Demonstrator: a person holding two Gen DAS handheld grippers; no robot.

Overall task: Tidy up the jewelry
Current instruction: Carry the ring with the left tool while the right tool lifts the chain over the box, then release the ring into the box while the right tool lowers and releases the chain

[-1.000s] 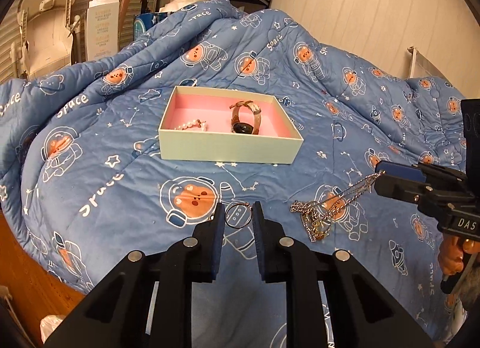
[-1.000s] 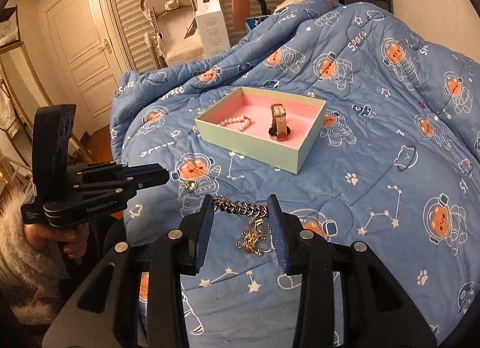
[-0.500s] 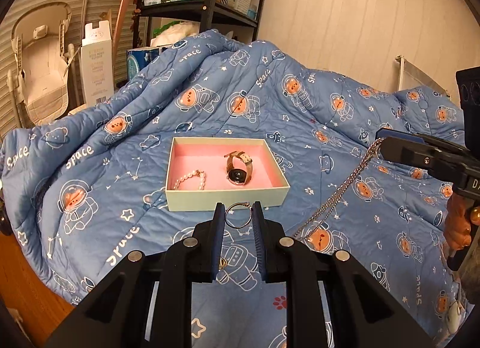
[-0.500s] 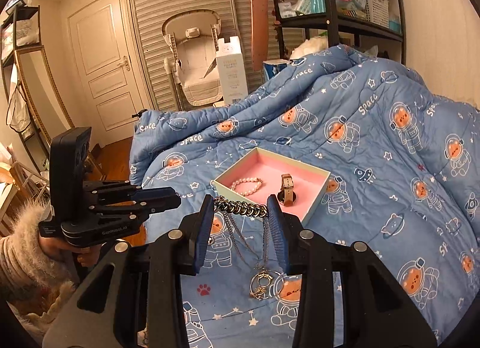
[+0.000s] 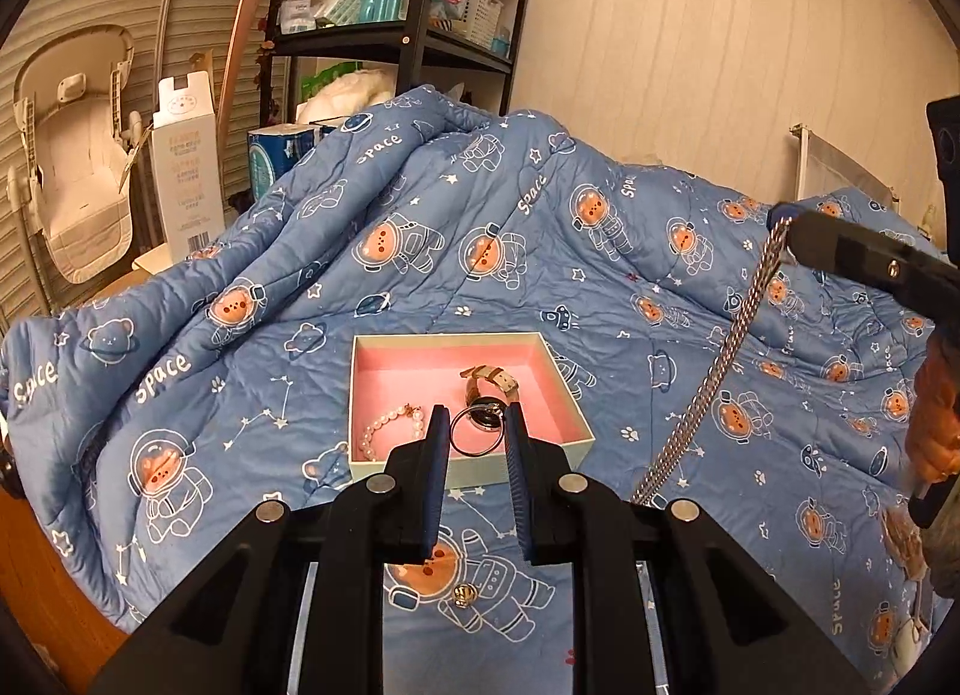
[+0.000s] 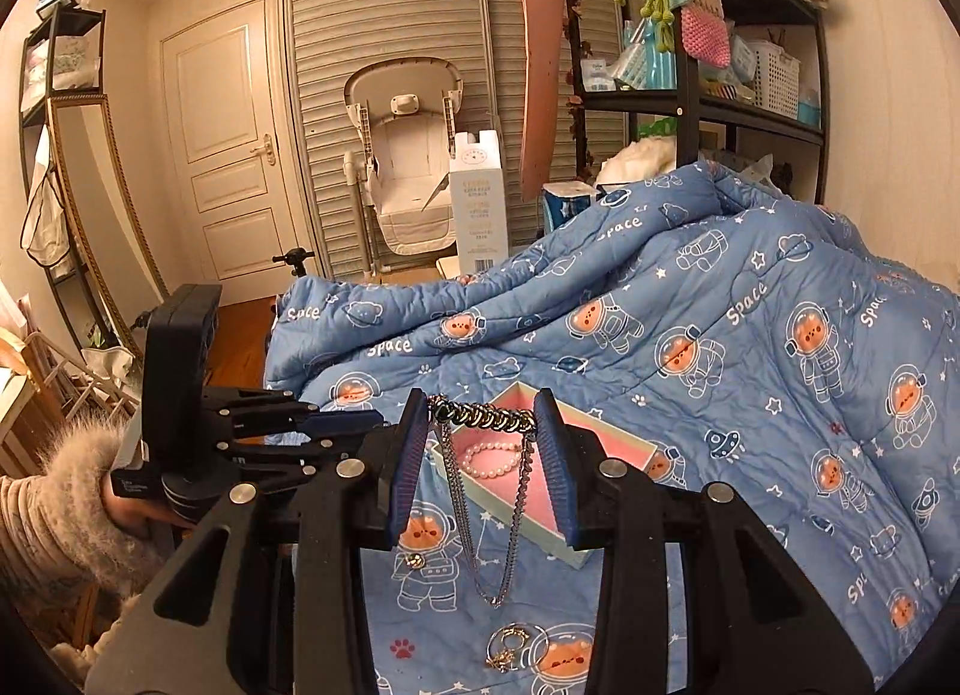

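Because each piece must travel clear of the quilt (image 5: 630, 299), both grippers carry their loads aloft. The left gripper (image 5: 477, 425), nearly closed, pinches a thin metal ring (image 5: 476, 432) upright between its pads, tilted downward toward the box (image 5: 420, 470). The right gripper (image 6: 483, 425), partly closed, clamps a chunky chain (image 6: 480, 418), whose strands dangle to a pendant (image 6: 510, 644) near the quilt. Beyond, the pink-lined box holds a pearl bracelet (image 5: 390, 425) and a watch (image 5: 489, 386).

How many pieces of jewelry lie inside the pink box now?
2: a pearl bracelet at the left of the pink box and a watch toward the right. The near wall may hide more.
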